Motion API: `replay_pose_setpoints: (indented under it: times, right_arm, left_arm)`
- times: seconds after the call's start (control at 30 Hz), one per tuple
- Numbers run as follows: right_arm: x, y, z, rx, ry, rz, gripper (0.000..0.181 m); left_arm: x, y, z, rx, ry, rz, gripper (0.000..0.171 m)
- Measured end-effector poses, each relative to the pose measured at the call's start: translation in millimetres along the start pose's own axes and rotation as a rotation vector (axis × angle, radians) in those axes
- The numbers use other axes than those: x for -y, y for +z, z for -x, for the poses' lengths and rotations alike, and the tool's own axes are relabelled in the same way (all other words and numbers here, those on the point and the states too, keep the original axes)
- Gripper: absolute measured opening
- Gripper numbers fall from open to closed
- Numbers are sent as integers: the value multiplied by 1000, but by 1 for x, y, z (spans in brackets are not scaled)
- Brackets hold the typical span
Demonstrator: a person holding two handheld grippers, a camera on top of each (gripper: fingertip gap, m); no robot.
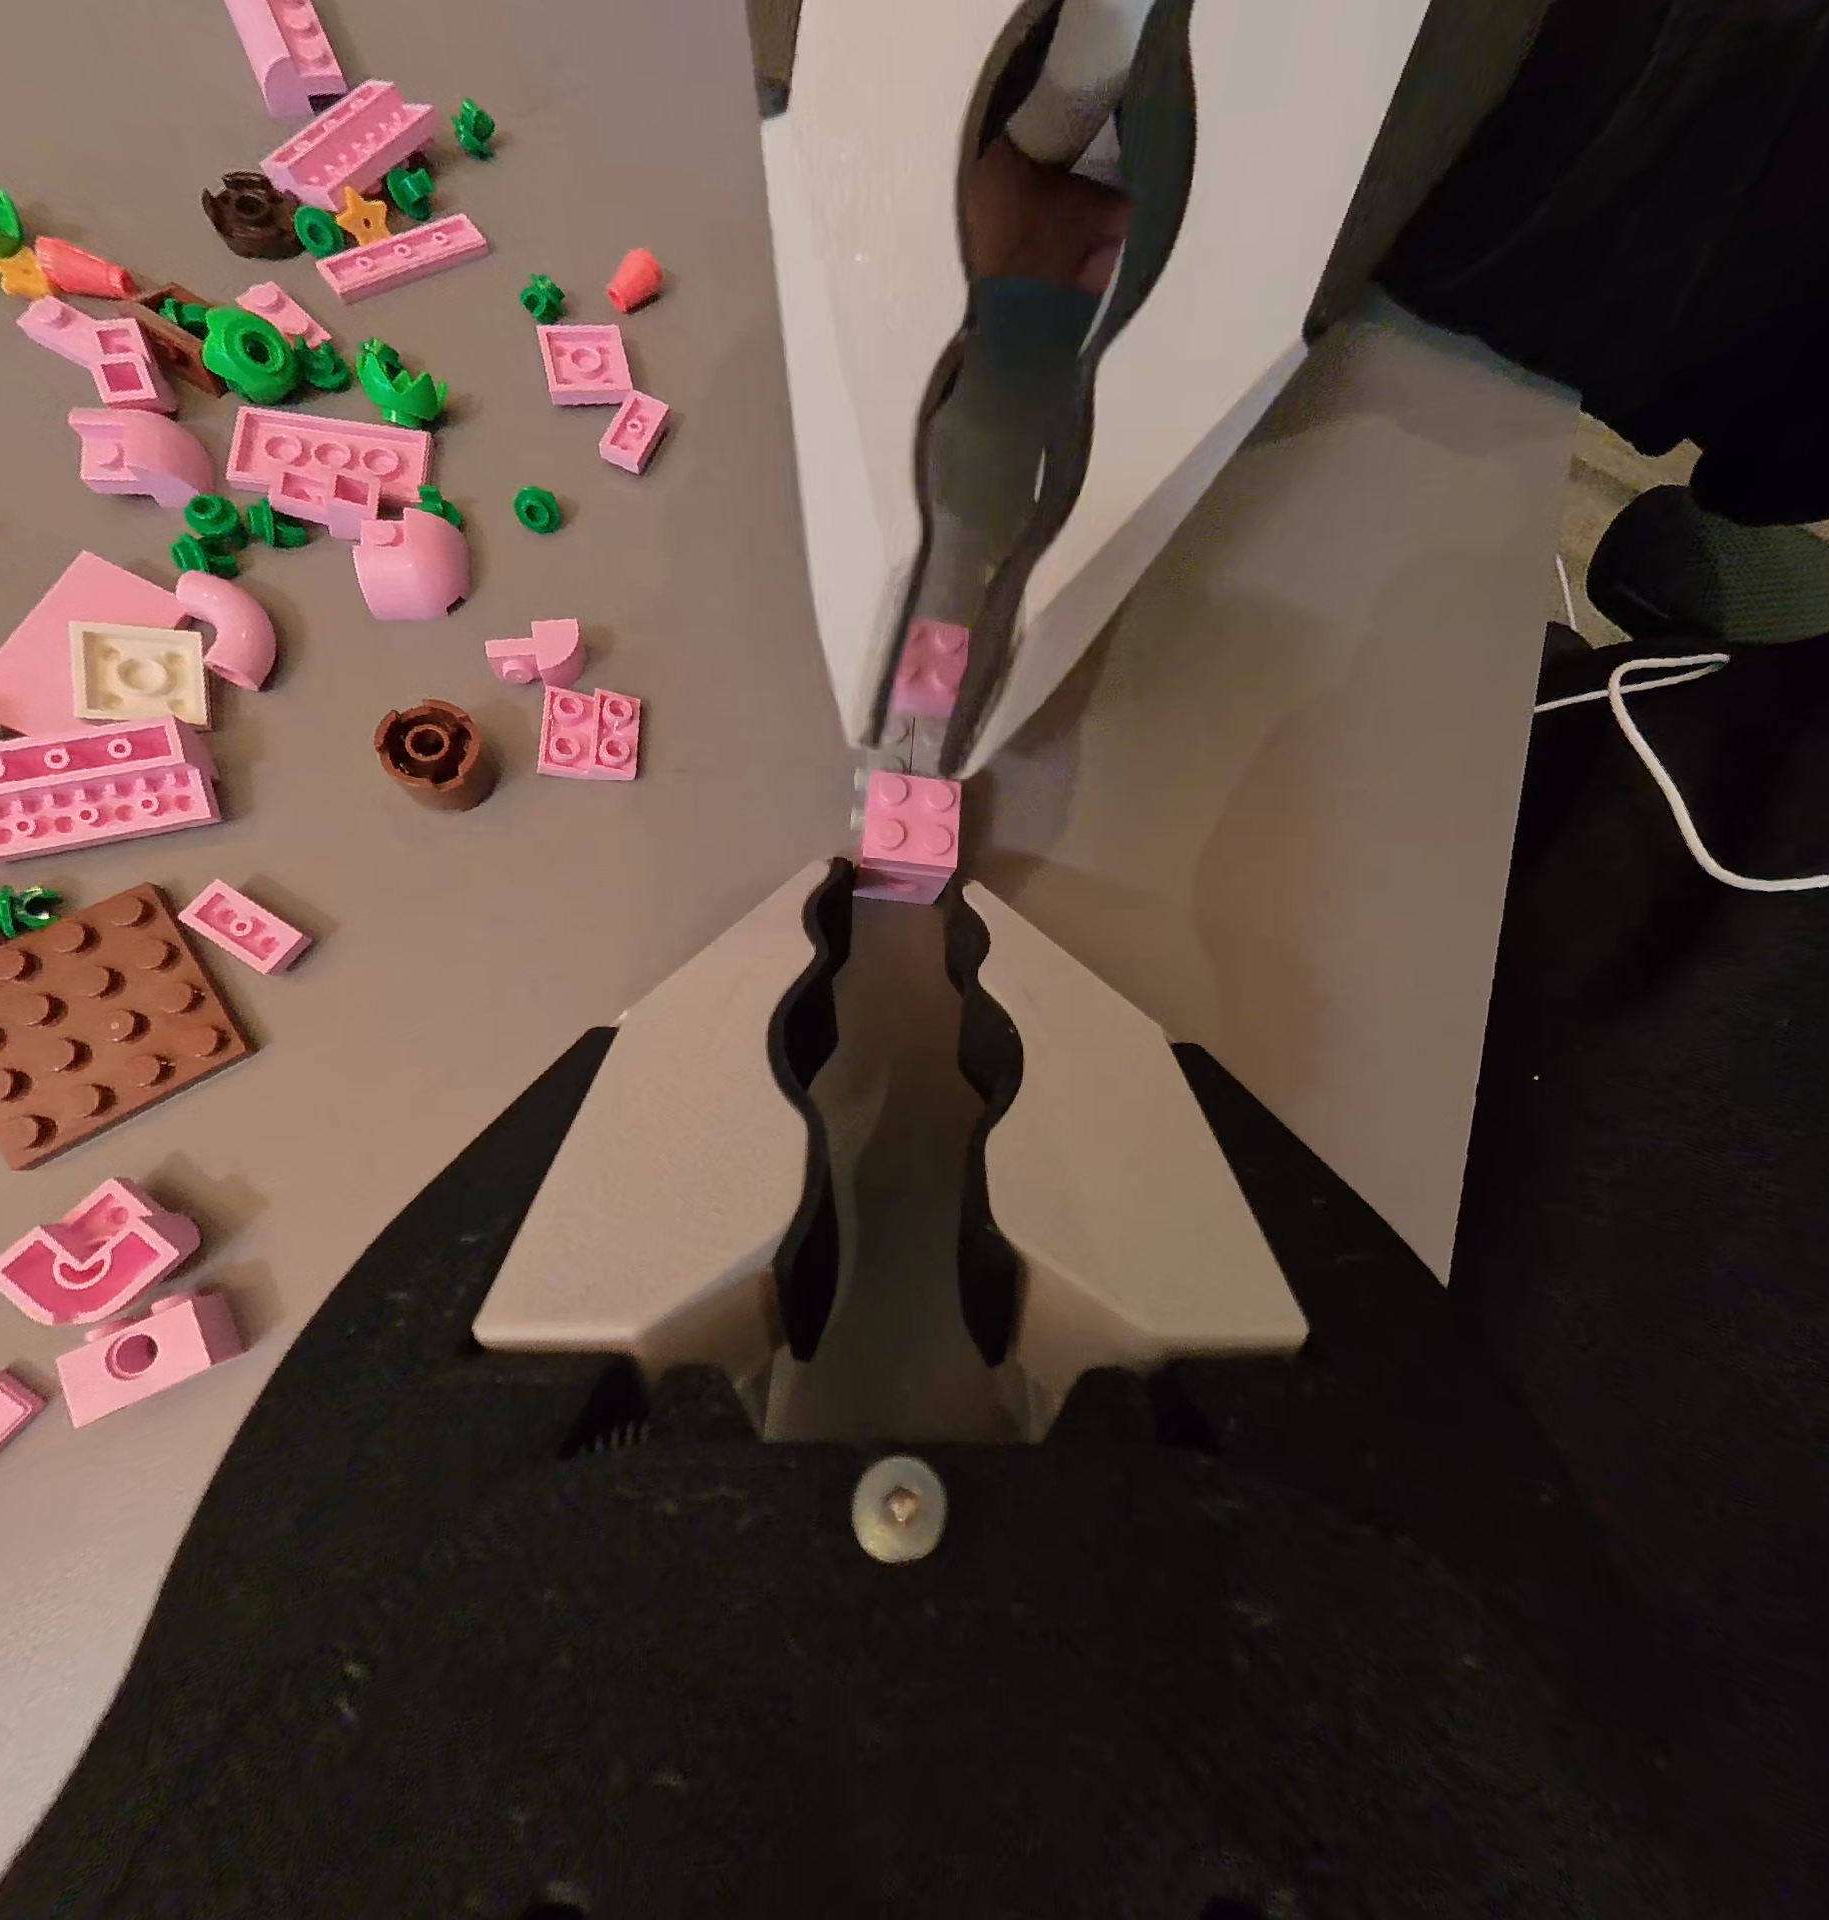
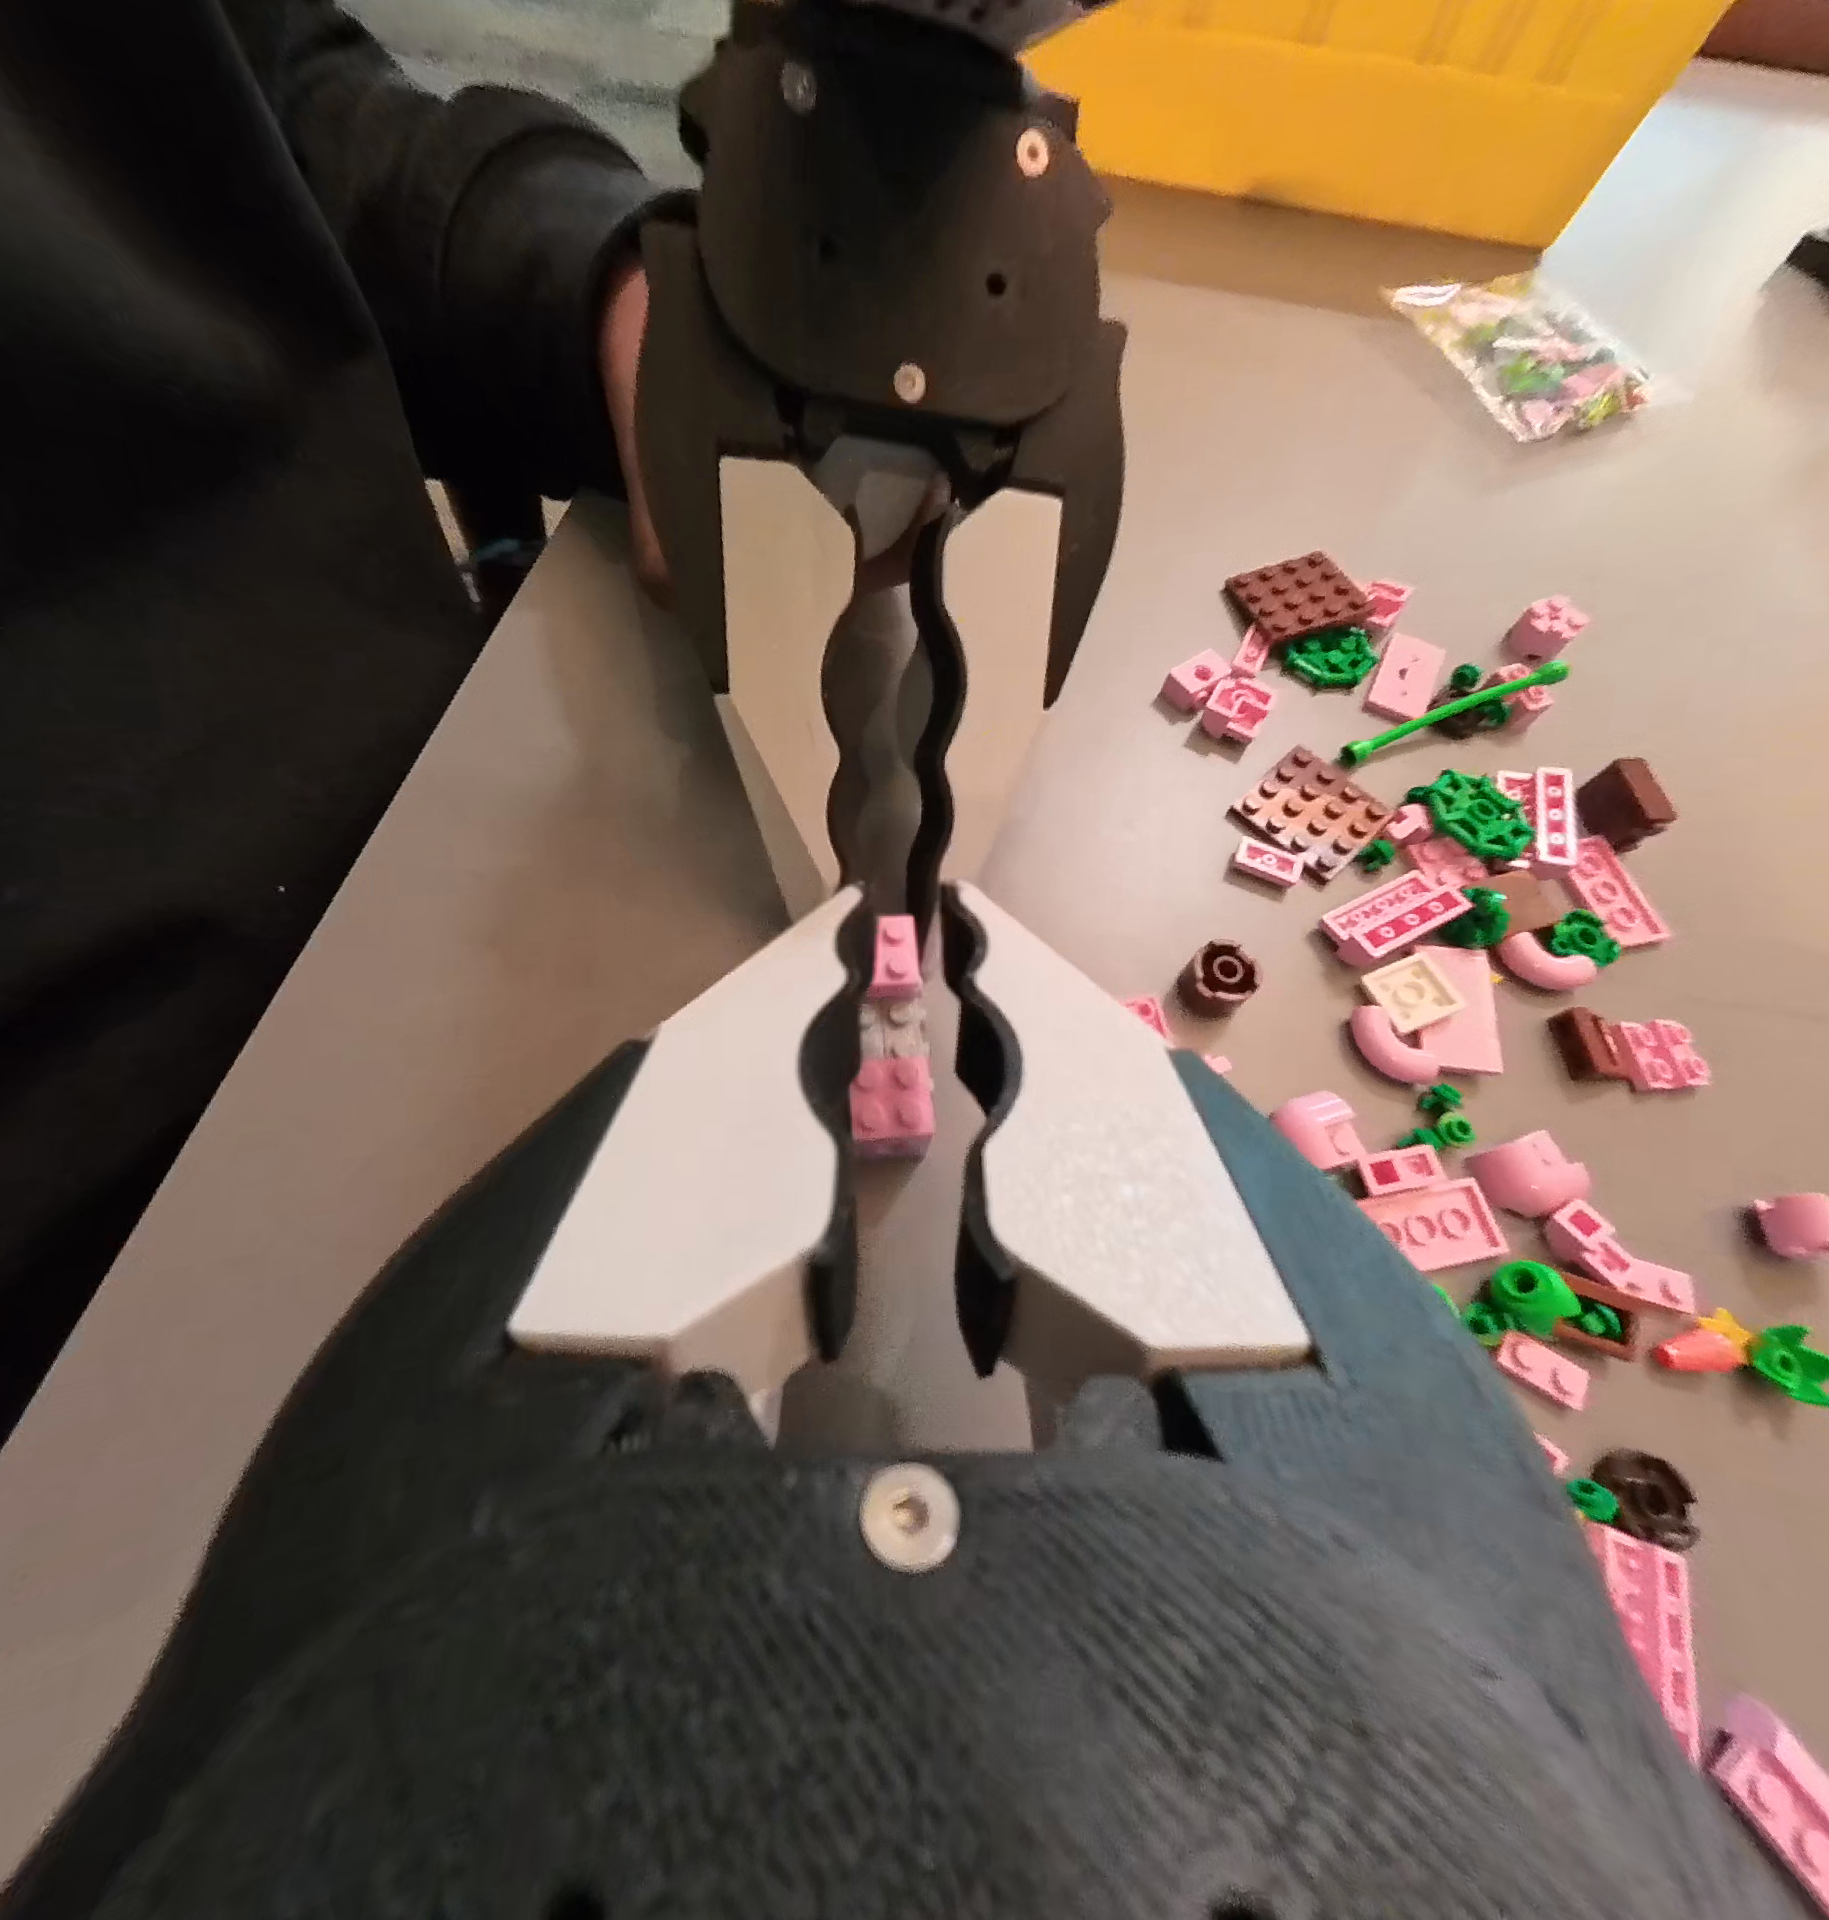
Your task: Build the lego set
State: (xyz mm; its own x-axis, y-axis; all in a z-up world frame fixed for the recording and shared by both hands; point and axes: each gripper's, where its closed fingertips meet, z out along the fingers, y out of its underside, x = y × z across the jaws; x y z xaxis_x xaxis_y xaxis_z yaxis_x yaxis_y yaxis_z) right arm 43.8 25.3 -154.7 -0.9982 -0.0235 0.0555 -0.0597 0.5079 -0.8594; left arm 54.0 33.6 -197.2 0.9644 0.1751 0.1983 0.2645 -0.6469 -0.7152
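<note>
Grippers meet tip to tip above the counter (image 1: 629,935): we pinch one pink brick (image 1: 910,836) in the left gripper (image 1: 897,891) and another brick (image 2: 891,1120) in the right gripper (image 2: 894,1039), aligned, we judge, for joining.

Looks like a home hobby spot: plain grey table (image 2: 1305,436), yellow bin (image 2: 1357,114) at its far edge, carpeted floor (image 1: 1616,457).

A small pink 2x2 plastic lego brick (image 1: 911,831) sits studs-up at the grey table's edge. Just beyond it, a grey middle piece (image 2: 894,1023) links it to a second pink 2x2 brick (image 1: 934,660), forming 1 short row.
</note>
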Motion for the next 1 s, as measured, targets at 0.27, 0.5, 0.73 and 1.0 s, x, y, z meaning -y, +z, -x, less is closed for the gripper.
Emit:
replay_pose_setpoints:
  times: [0.27,0.5,0.73,1.0]
  right_arm:
    - [-17,11,4,16,14,97,0]
    - [-2,5,3,10,17,20,0]
    - [-11,8,4,21,22,58,0]
    - [-14,10,4,24,30,69,0]
  left_arm:
    - [0,0,0,-2,-2,0,15]
    - [0,0,0,-3,-3,0,16]
    - [0,0,0,-2,-2,0,15]
    - [0,0,0,-2,-2,0,15]
